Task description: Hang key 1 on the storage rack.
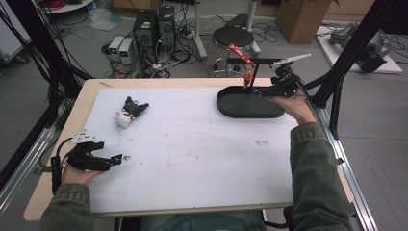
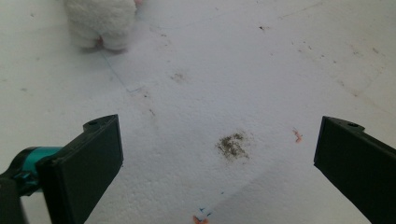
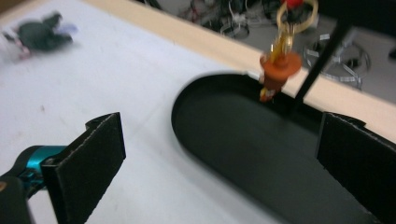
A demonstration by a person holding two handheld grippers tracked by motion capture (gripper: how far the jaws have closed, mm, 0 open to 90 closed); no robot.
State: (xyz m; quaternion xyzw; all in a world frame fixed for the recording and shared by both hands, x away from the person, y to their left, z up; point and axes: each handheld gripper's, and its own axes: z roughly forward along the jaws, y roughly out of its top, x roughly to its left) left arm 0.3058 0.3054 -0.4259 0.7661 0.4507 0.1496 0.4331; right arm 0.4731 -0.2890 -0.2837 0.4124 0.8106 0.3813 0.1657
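A white foam sheet, smudged and flecked with stains, covers a light wooden table. At its 1 o'clock corner sits a black oval tray, where an orange charm hangs from a thin black stand. The right gripper hovers just beside the charm, jaws spread wide and empty. The left gripper rests at 8 o'clock, jaws likewise spread. A plush toy lies at 10 o'clock. Beyond the table, computer towers and tangled cables crowd the grey floor.
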